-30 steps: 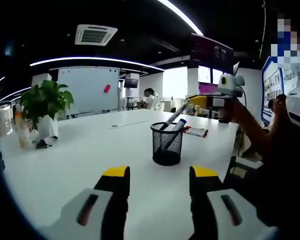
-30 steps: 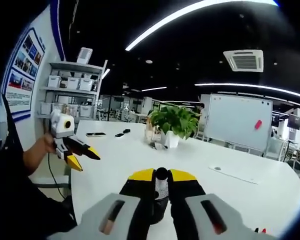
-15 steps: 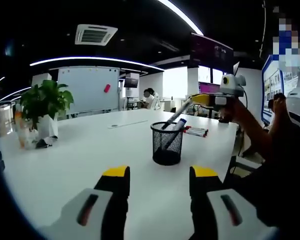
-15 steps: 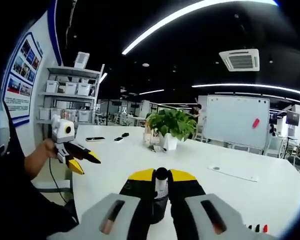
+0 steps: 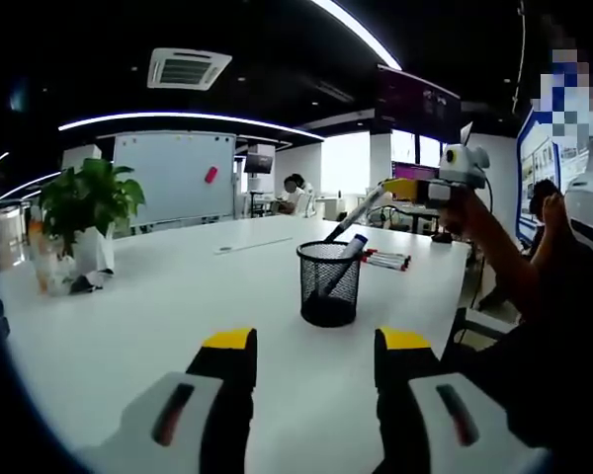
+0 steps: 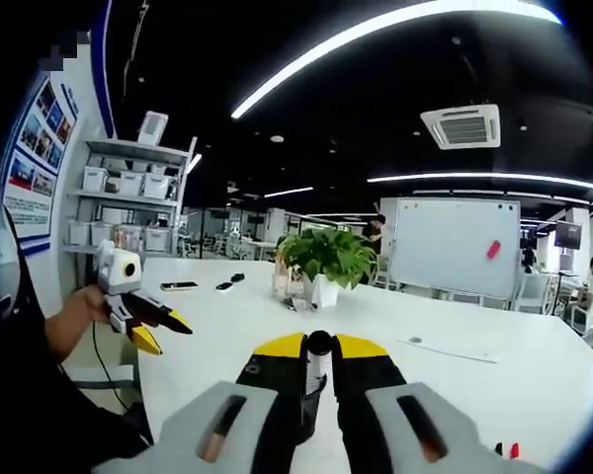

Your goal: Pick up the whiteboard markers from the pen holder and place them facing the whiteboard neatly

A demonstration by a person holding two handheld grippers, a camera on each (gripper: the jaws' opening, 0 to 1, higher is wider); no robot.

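Lifted higher than a second ago, the right gripper is clamped on a whiteboard marker now nearly clear of the mesh pen holder on the desk, while the left gripper waits agape, empty, beside it.

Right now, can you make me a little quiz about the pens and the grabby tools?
1. True or false: the right tool is shut on a marker.
2. Where is the blue-capped marker? A in the mesh pen holder; B beside the potted plant; C in the left tool.
3. Fill in: the left tool's jaws are ____.

Key: 1 true. 2 A. 3 open.
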